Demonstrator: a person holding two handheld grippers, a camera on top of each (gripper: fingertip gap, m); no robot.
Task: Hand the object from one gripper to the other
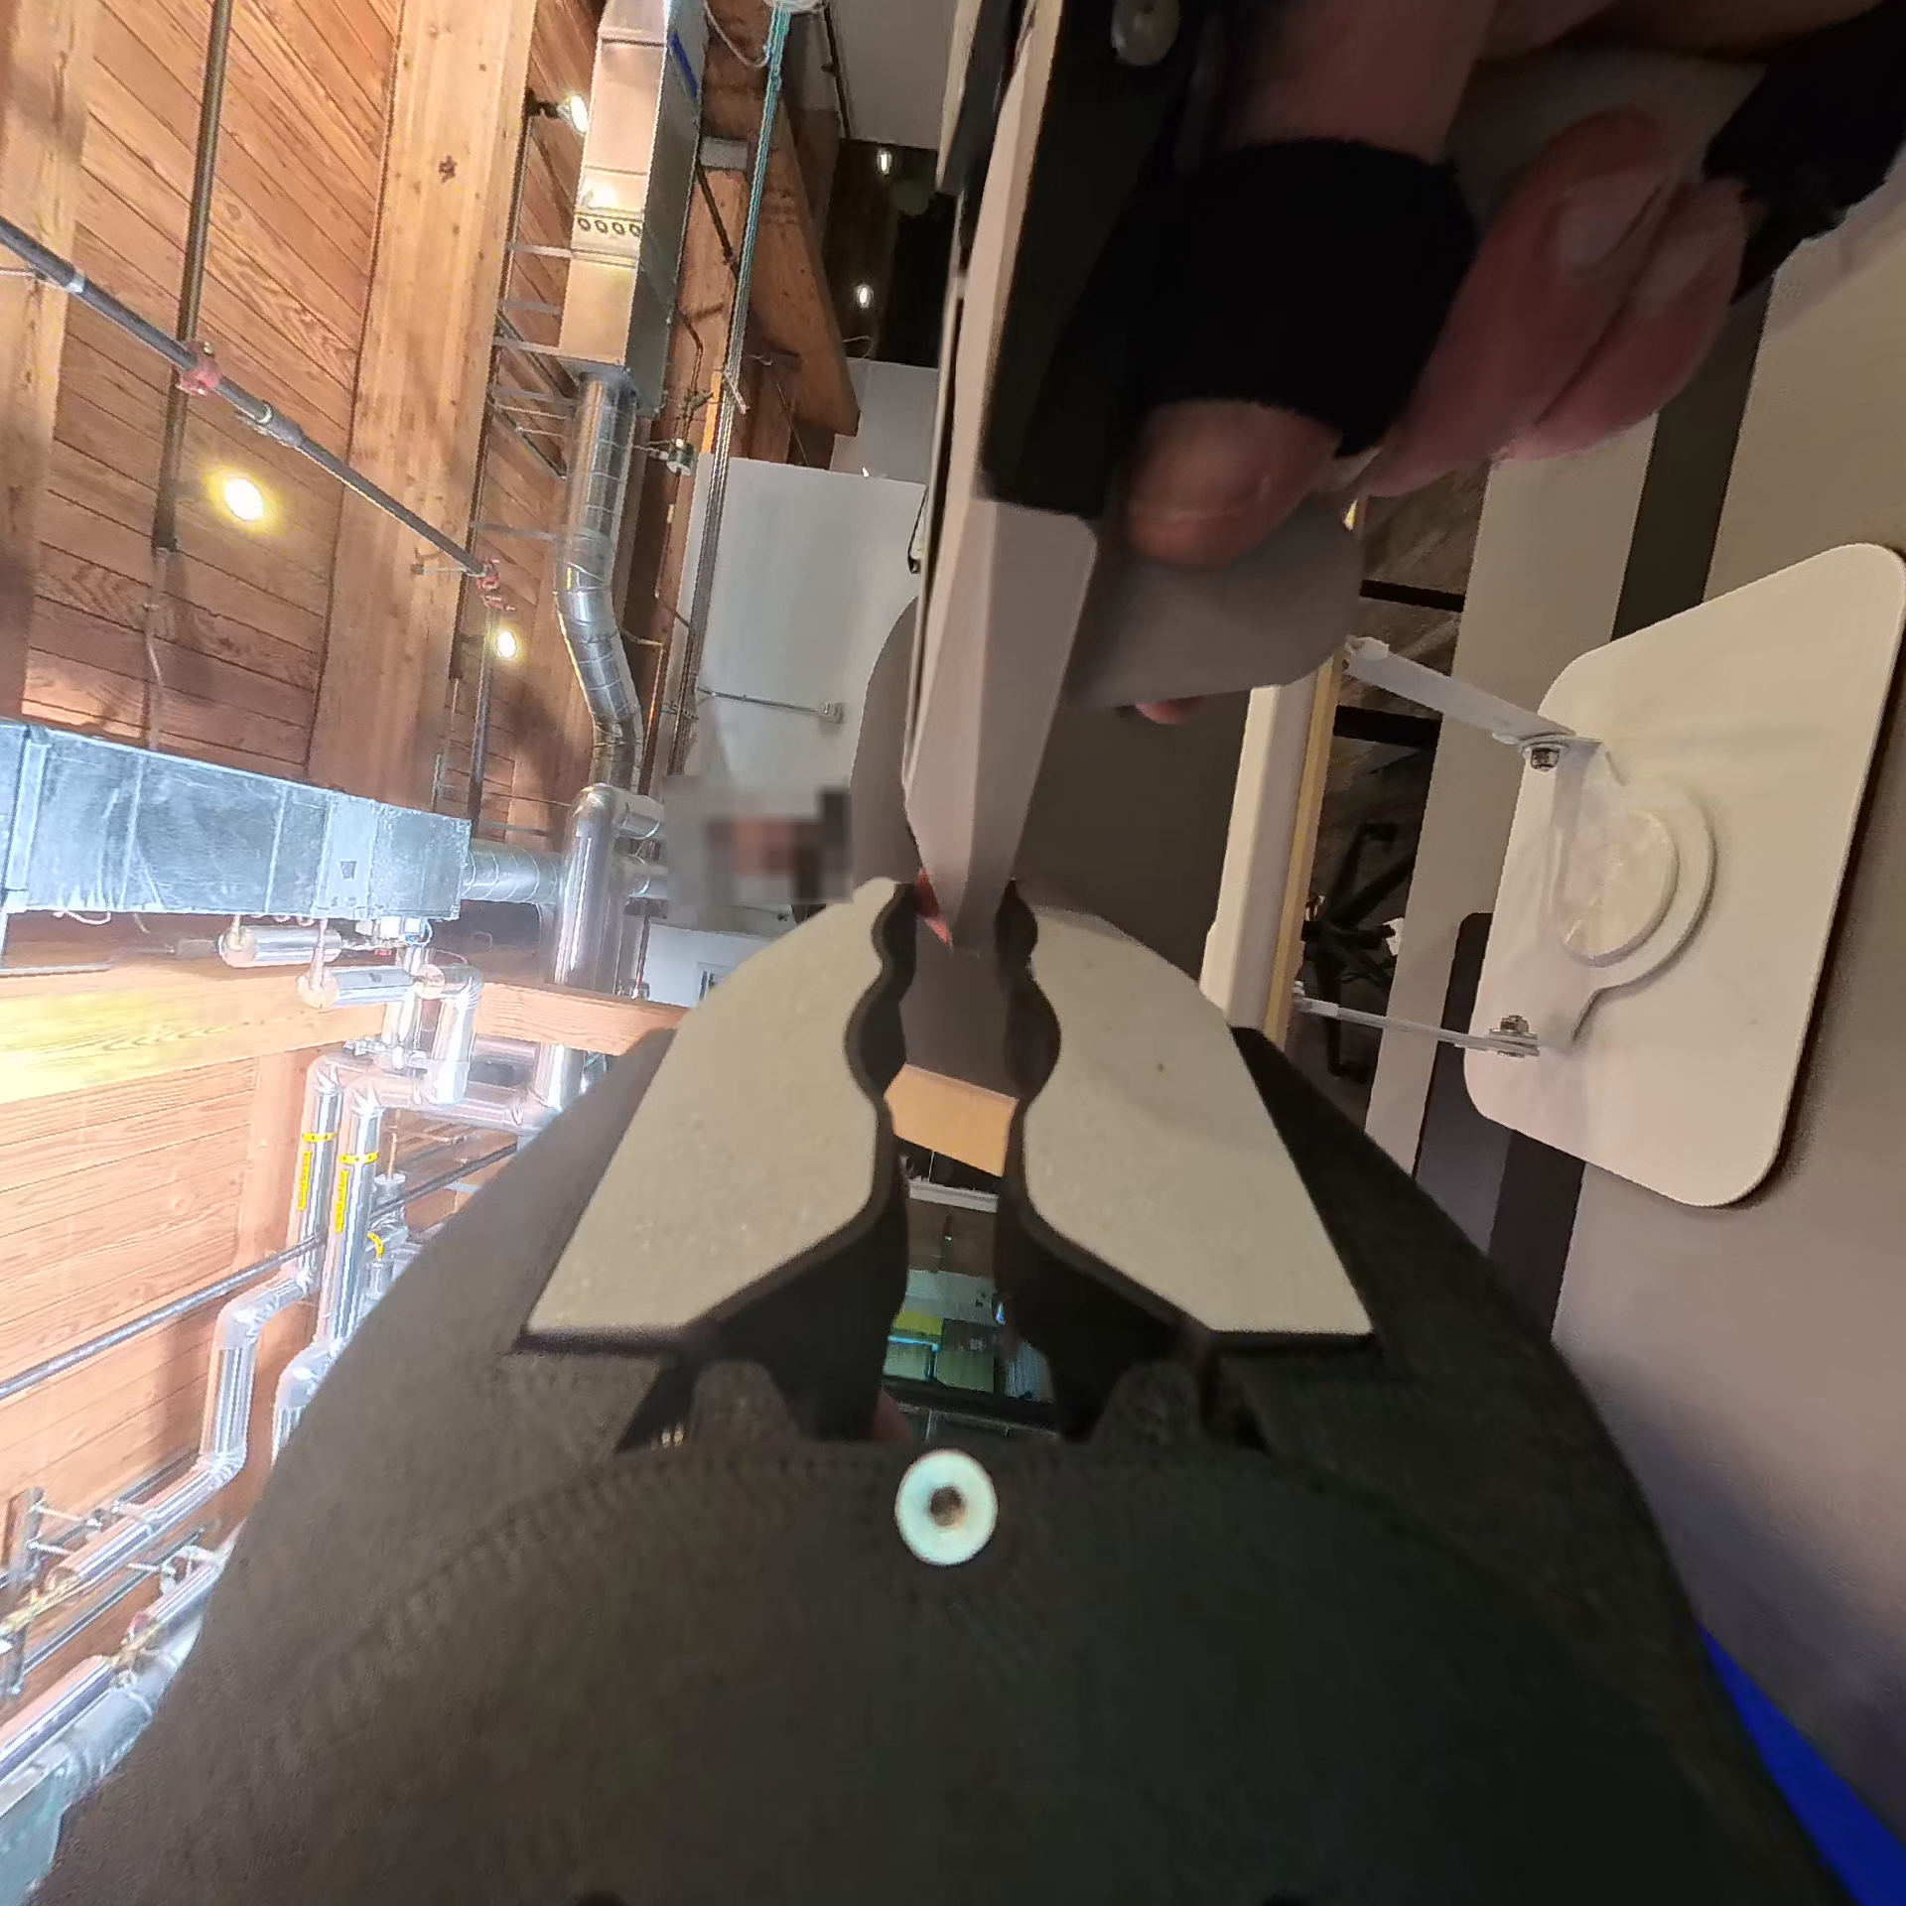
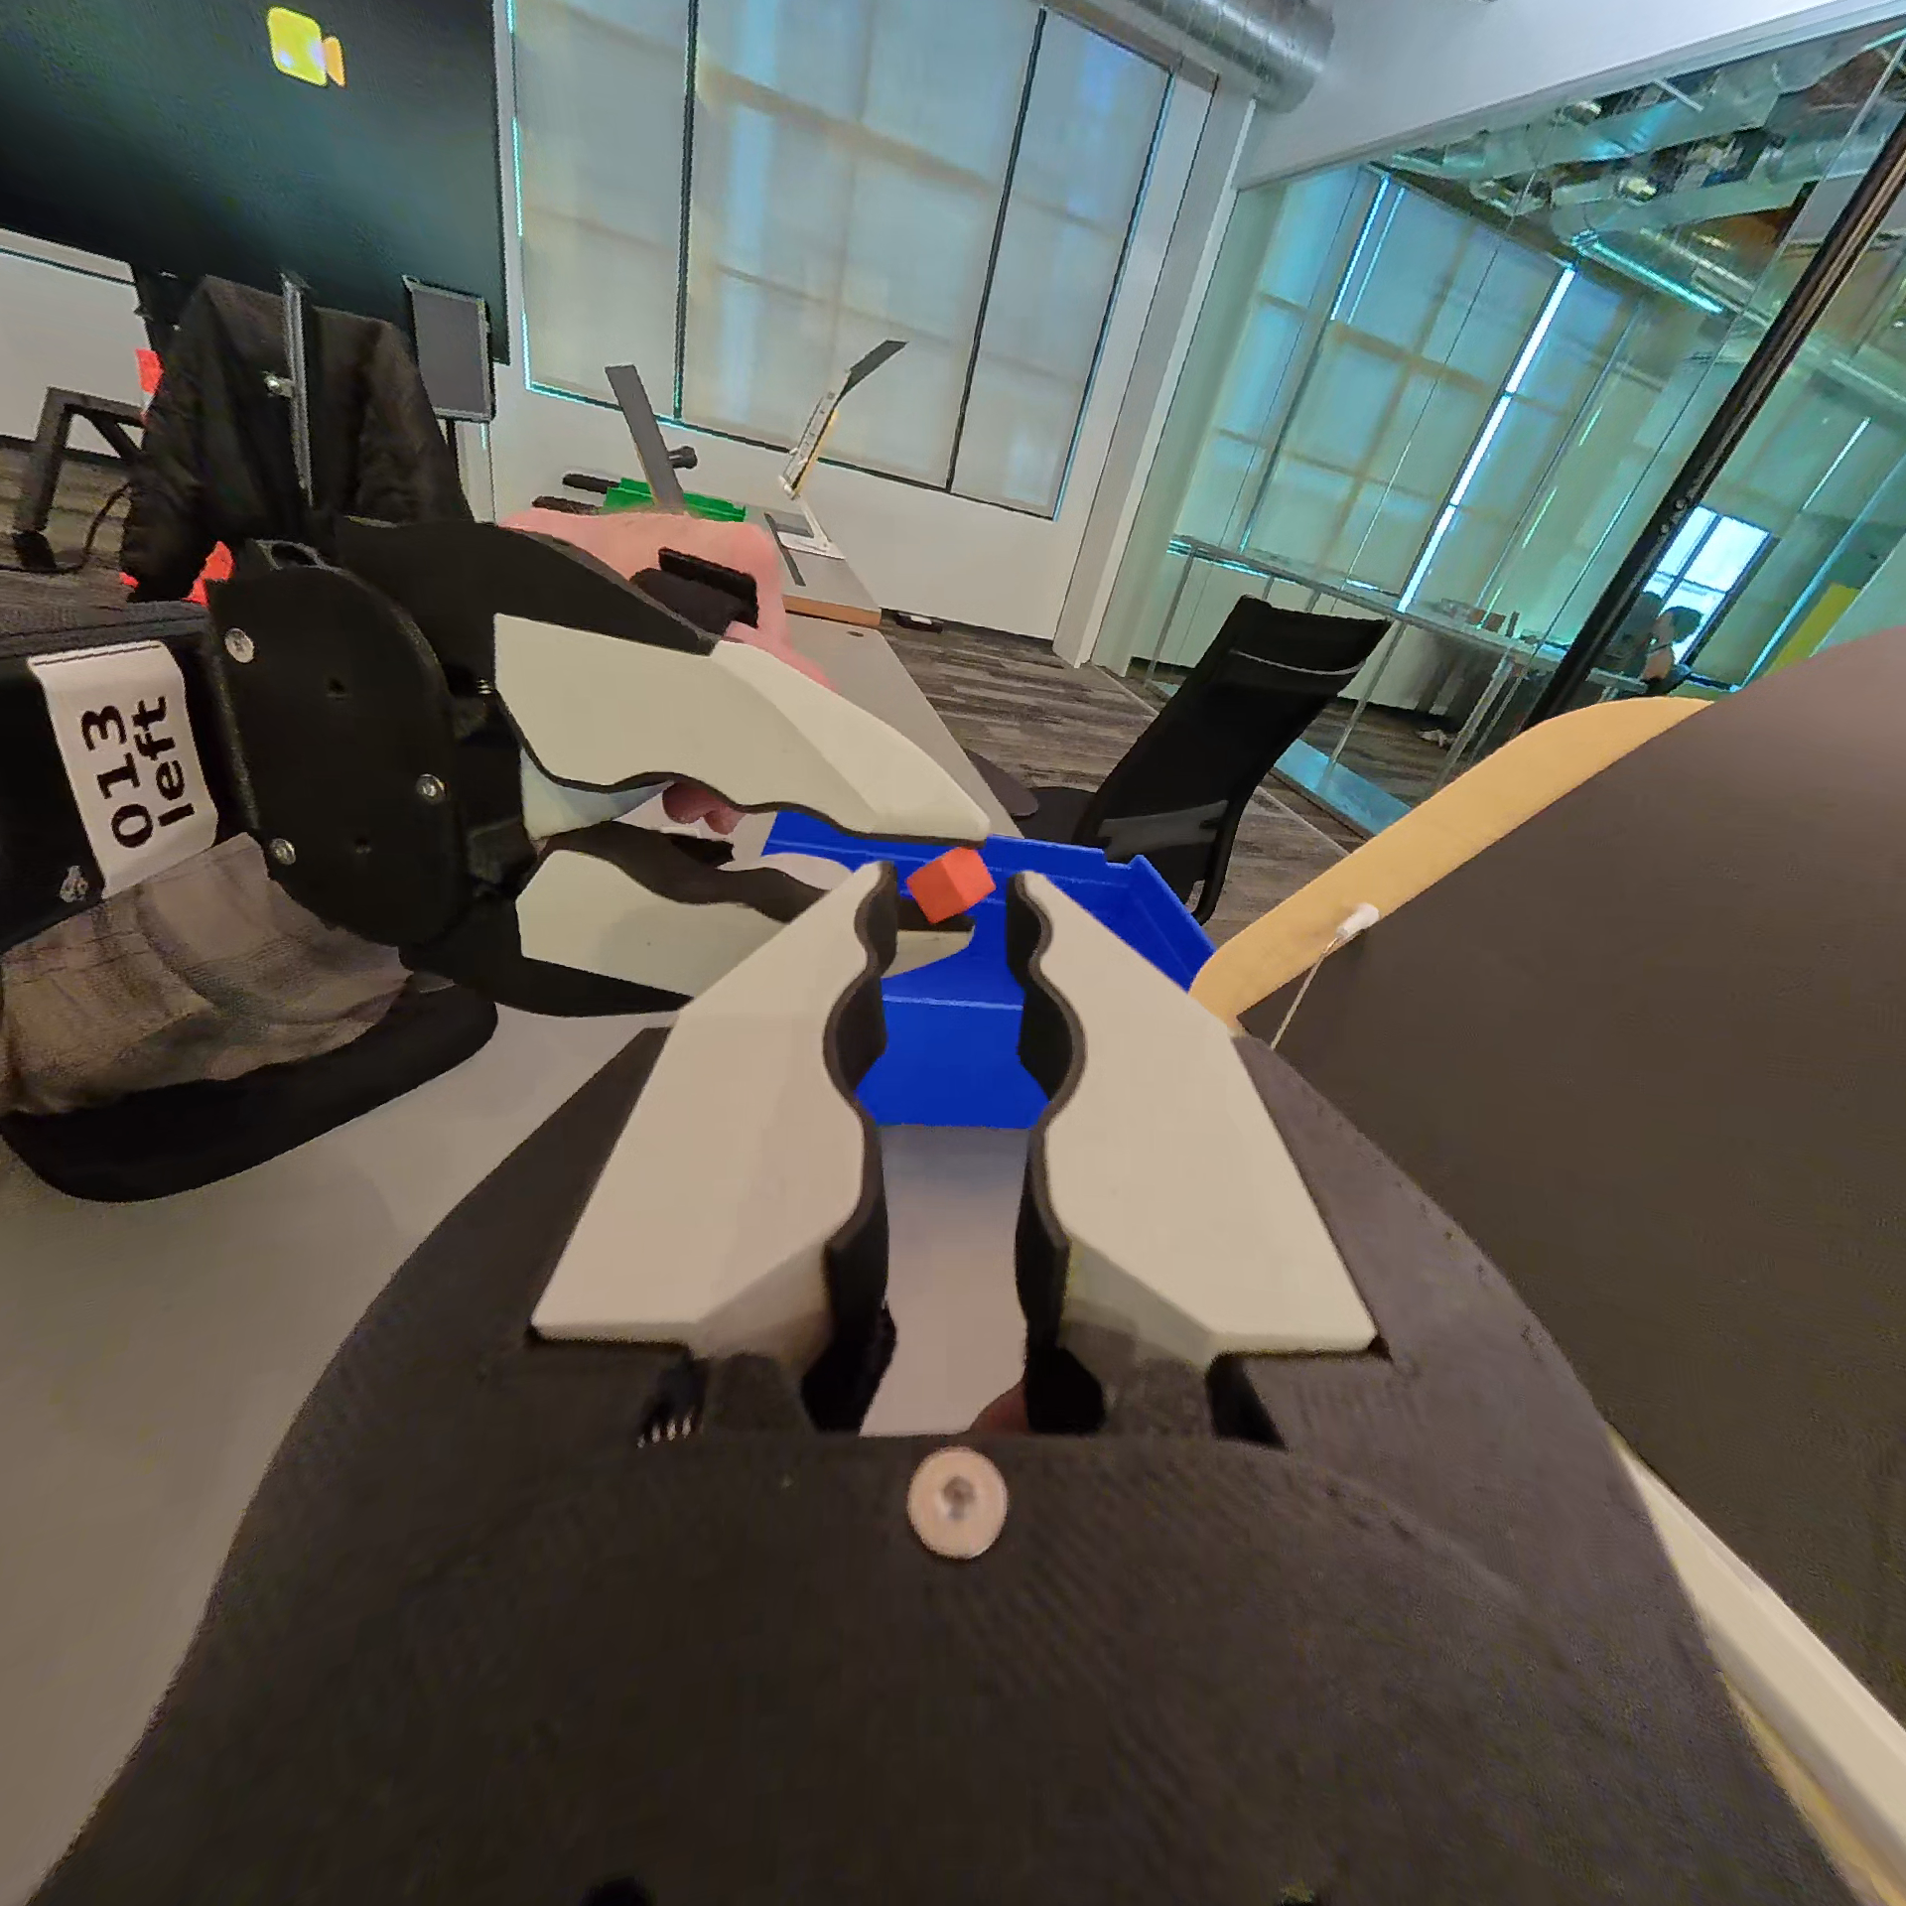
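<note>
Grey tabletop [image 2: 206, 1341], blue bin [image 2: 959, 1052] behind. Left gripper [image 2: 954, 887] pinches orange cube [image 2: 951, 884] by tips; my right gripper [image 2: 954, 908] narrowly parted, just beside. Shallow pinch: I nudge, cube drops.

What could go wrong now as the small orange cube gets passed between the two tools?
1. The left tool pinches the orange cube only at its very tips, so a nudge from the right tool might knock it loose.
2. The right tool's jaws stand open with little room to spare around the cube; a slight misalignment could push it instead of gripping it.
3. If dropped, it may fall into the blue bin below or bounce away.
</note>
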